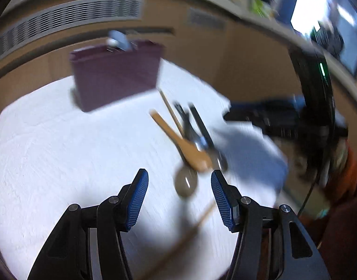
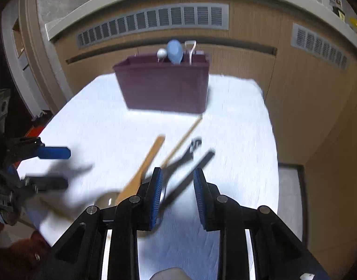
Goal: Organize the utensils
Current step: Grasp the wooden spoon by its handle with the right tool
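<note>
My left gripper (image 1: 179,196) stands wide, nothing between the pads. My right gripper (image 2: 177,198) is narrower, also empty, though a dark handle (image 2: 190,175) shows through its gap on the cloth below. Both hang over the loose pile: wooden spatula (image 1: 178,137), metal spoon (image 1: 185,182), a thin wooden stick (image 1: 170,109), black tongs-like pieces (image 1: 192,126), details blurred. The step looks like reaching for a pick; next calls for settling on one handle and closing. In the left view, the pile's long axes run from 5 toward 11 o'clock, handles pointing at the maroon bin (image 1: 115,79) at 11, which already holds a few utensils (image 2: 176,51) upright, on the white cloth (image 1: 61,151).
</note>
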{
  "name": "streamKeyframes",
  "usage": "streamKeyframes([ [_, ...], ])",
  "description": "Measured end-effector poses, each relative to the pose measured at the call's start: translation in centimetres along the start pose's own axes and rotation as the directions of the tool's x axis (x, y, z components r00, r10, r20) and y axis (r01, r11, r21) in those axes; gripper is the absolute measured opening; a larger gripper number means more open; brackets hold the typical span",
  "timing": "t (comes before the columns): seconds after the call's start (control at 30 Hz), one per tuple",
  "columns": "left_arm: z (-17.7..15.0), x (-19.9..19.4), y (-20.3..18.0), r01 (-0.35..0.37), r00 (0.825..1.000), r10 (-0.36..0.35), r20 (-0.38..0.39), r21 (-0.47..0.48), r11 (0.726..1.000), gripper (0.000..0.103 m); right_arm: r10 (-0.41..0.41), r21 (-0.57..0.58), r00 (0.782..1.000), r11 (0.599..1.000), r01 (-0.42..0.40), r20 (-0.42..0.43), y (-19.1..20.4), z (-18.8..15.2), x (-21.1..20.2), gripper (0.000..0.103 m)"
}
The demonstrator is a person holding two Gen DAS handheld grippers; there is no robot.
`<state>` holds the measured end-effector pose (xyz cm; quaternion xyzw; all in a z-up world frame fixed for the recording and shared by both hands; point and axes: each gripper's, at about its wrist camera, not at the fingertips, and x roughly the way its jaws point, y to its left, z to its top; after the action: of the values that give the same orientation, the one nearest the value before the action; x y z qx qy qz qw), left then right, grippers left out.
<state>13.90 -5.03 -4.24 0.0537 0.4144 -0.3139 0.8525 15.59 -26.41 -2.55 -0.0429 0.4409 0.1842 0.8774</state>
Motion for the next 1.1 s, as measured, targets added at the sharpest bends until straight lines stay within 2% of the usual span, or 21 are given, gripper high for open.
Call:
streamKeyframes([
  [0.07,-1.3,0.9,-1.7,-0.027,0.997,0.031,-0.069,0.063,0.998,0.056,0.008,0.010,1.000,1.000,-0.008,-0.024,0.0,-1.3,0.2,0.026],
  [0.17,-2.8,1.6,-3.0,-0.032,0.990,0.048,-0.131,0.125,0.992,0.054,0.002,0.027,0.999,1.000,0.000,-0.043,-0.2,-2.4,0.5,0.026],
  [0.3,-3.8,1.4,-2.9,-0.057,0.985,0.081,-0.154,0.152,0.987,0.054,0.003,0.030,0.999,1.000,-0.001,-0.043,-0.3,-2.9,0.5,0.026],
  [0.4,-4.2,1.8,-1.7,-0.139,0.974,0.161,-0.161,0.136,0.981,0.054,0.003,0.017,0.999,1.000,-0.002,-0.045,-0.1,-2.7,0.7,0.026],
  [0.5,-3.9,1.6,0.7,-0.197,0.967,0.204,-0.154,0.061,0.978,0.054,0.011,-0.009,0.999,1.000,-0.012,-0.046,0.6,-2.0,1.2,0.026],
  [0.57,-3.8,1.1,2.5,-0.266,0.954,0.264,-0.145,0.011,0.964,0.054,0.023,-0.028,0.999,0.999,-0.024,-0.047,1.2,-1.4,1.6,0.026],
  [0.67,-3.7,0.5,5.8,-0.318,0.942,0.302,-0.145,-0.102,0.943,0.054,0.042,-0.048,0.998,0.998,-0.044,-0.051,2.2,-0.3,2.5,0.026],
  [0.83,-3.8,-0.6,10.8,-0.413,0.911,0.386,-0.147,-0.284,0.866,0.054,0.074,-0.051,0.994,0.996,-0.078,-0.080,3.7,1.5,5.1,0.026],
  [0.9,-3.9,-1.0,12.1,-0.396,0.918,0.371,-0.140,-0.335,0.855,0.054,0.079,-0.034,0.992,0.996,-0.083,-0.096,3.9,2.1,6.3,0.026],
  [0.97,-4.1,-1.3,12.2,-0.365,0.931,0.342,-0.129,-0.356,0.860,0.054,0.070,-0.018,0.991,0.997,-0.073,-0.112,4.1,2.8,7.8,0.026],
  [1.03,-4.0,-1.0,11.6,-0.349,0.937,0.326,-0.124,-0.345,0.871,0.054,0.045,-0.004,0.990,0.999,-0.046,-0.133,4.2,3.6,9.5,0.026],
  [1.1,-4.1,-0.7,10.7,-0.357,0.934,0.334,-0.129,-0.307,0.882,0.054,0.022,-0.001,0.987,1.000,-0.023,-0.157,4.2,4.1,10.9,0.026],
])
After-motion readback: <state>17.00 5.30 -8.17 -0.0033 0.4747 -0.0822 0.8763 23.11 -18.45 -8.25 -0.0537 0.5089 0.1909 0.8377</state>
